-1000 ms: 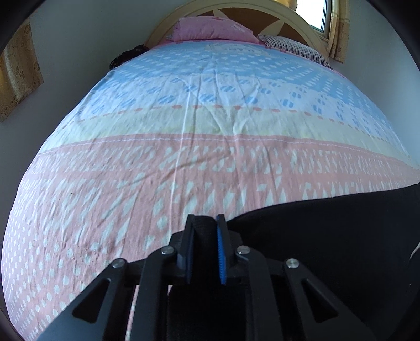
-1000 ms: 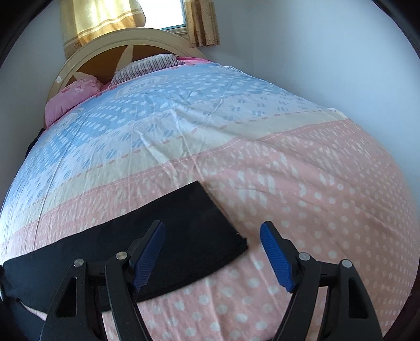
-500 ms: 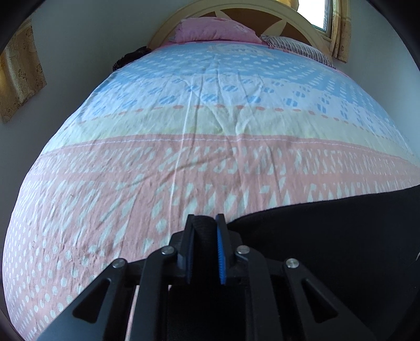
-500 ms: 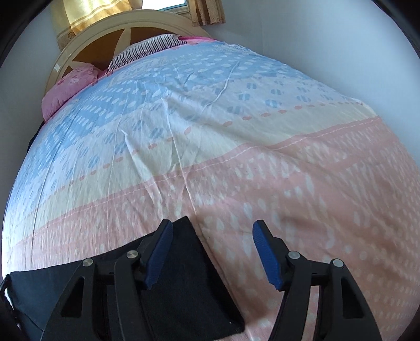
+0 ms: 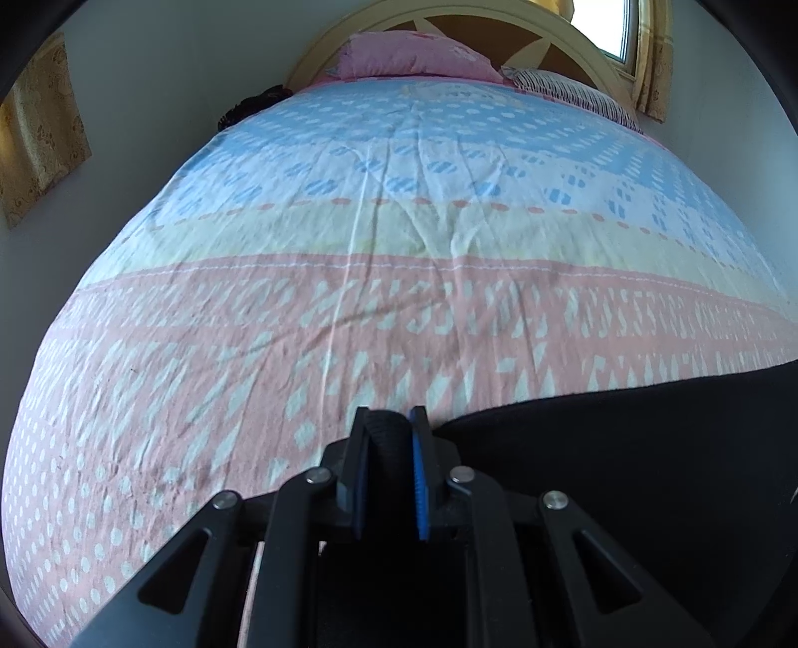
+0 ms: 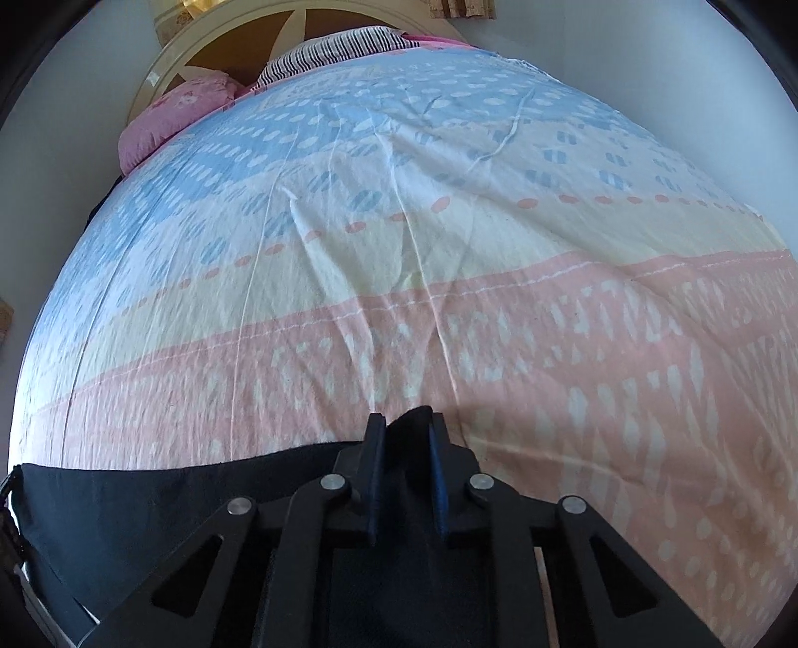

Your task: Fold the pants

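Black pants (image 5: 623, 448) lie flat along the near edge of the bed. In the left wrist view they stretch away to the right. My left gripper (image 5: 389, 423) is shut on their near left end, with bunched black cloth between its blue pads. In the right wrist view the pants (image 6: 149, 508) run off to the left. My right gripper (image 6: 406, 423) sits over their right end. Its jaws are closing, and a raised fold of black cloth is pinched between the pads.
The bed's sheet (image 5: 399, 299) is pink, yellow and blue, with creases. At the far end a pink pillow (image 5: 409, 55) and a striped pillow (image 6: 339, 47) rest against a cream headboard (image 5: 573, 35). A window (image 5: 603, 25) and curtains are behind it.
My right gripper moved down and left onto the right end of the pants, and its jaws came together from wide apart onto the cloth. The left gripper stayed put, shut on the pants.
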A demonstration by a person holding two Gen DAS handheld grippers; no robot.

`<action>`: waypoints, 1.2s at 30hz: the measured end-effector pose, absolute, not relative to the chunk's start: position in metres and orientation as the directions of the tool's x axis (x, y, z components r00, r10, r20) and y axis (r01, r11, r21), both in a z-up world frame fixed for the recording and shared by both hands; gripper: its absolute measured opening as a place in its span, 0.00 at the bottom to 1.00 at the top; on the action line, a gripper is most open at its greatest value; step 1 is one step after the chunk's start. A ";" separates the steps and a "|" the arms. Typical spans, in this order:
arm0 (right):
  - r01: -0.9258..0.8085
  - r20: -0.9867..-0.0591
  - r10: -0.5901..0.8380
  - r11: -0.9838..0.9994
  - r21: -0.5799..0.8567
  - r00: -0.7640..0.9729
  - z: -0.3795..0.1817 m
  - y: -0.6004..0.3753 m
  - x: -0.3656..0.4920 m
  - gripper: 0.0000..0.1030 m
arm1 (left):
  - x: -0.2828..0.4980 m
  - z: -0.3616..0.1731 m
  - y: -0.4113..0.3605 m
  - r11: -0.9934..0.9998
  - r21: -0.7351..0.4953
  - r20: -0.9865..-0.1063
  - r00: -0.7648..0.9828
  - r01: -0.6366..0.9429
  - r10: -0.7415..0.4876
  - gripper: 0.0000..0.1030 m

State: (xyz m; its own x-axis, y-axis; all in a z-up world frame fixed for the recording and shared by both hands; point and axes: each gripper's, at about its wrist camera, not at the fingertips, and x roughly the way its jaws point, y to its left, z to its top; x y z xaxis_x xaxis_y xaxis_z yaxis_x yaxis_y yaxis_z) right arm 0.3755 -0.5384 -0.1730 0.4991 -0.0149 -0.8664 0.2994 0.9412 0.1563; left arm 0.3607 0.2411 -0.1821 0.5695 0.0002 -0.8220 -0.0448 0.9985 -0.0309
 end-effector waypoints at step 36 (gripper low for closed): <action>0.323 -0.649 -0.036 0.887 0.330 0.760 -0.101 -0.523 0.122 0.08 | 0.205 -0.122 0.282 0.939 -0.337 -0.566 0.783 0.063 -0.256 0.13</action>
